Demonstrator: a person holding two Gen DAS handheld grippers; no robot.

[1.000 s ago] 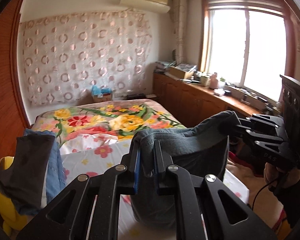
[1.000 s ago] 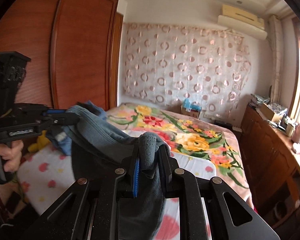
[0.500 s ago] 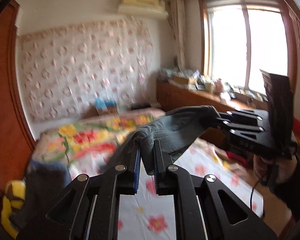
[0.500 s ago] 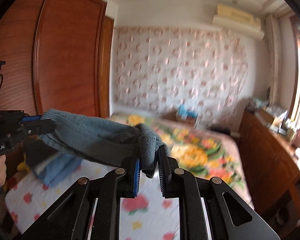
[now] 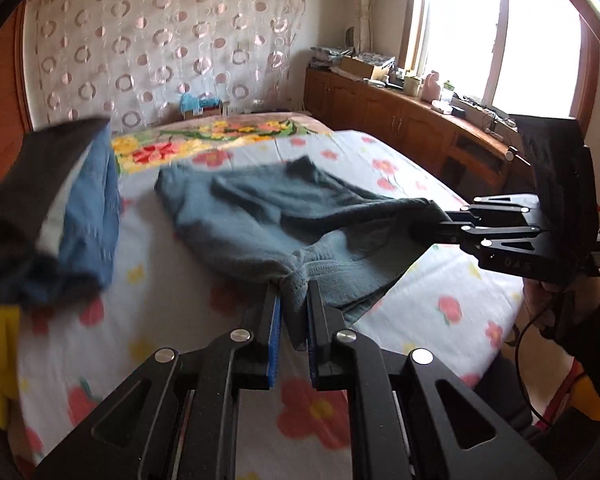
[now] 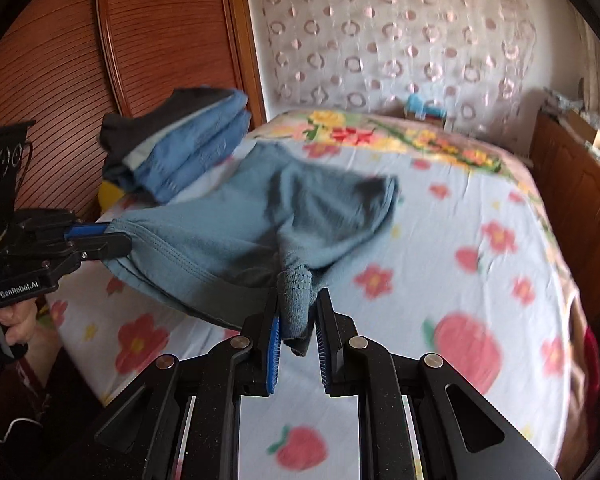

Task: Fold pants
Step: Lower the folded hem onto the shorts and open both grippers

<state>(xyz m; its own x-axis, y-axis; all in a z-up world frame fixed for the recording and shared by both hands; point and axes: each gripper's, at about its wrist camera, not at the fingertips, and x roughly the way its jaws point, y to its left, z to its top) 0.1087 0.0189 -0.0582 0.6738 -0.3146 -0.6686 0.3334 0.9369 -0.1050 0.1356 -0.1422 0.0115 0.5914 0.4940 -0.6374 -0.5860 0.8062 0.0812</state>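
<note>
Lowered from mid-air a second ago and now spread across the flower-print bed sheet (image 5: 400,176): teal-grey knit pants (image 5: 268,216), waistband corners clamped in left tongs (image 5: 294,312) and right tongs (image 6: 298,320), seemingly ready for a first fold.

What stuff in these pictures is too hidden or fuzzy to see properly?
- Pants: the far end is motion-blurred in both views, so the leg ends are unclear.
- Folded clothes stack: blurred and cut by the left view's edge.
- Yellow thing: mostly hidden under that stack.
- Sill clutter: too small.
</note>
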